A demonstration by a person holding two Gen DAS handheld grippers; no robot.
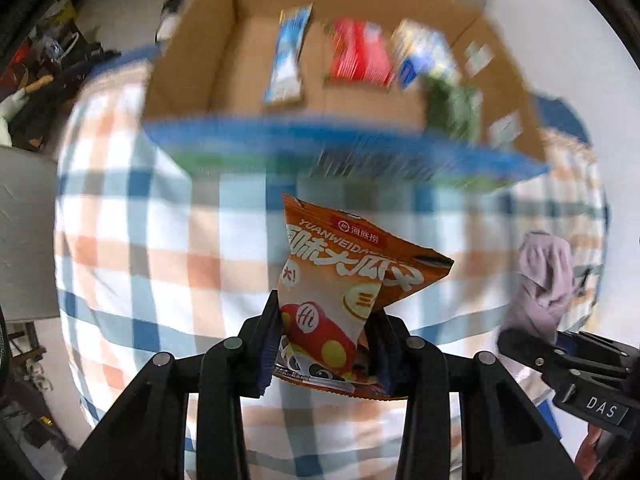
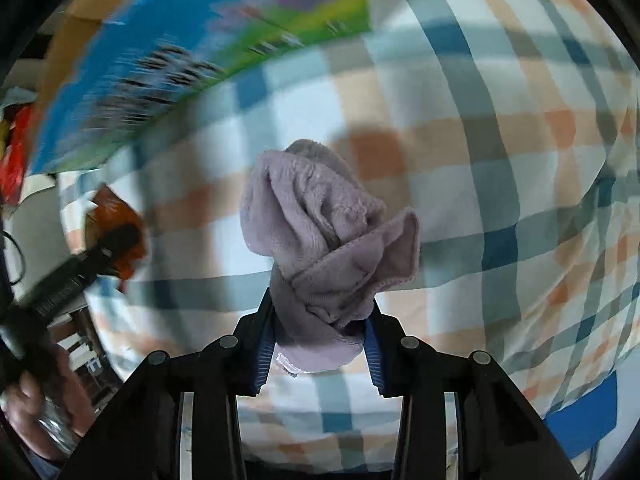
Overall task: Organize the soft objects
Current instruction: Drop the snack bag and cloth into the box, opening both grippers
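Observation:
My left gripper [image 1: 326, 320] is shut on an orange snack bag [image 1: 340, 280] and holds it above the checked cloth, short of the cardboard box [image 1: 224, 60]. My right gripper [image 2: 320, 312] is shut on a crumpled lilac towel [image 2: 320, 224], held above the cloth. The towel also shows in the left wrist view [image 1: 544, 280] at the right, with the right gripper [image 1: 532, 344] below it. The snack bag [image 2: 120, 216] and the left gripper [image 2: 100, 248] show at the left of the right wrist view.
The open box holds a blue-white packet [image 1: 288, 56], a red packet [image 1: 356, 54], a blue-yellow packet [image 1: 424, 56] and a green one [image 1: 452, 108]. Its blue-green printed side [image 2: 160, 56] faces me. A checked cloth [image 1: 160, 240] covers the table. Clutter [image 1: 40, 80] lies far left.

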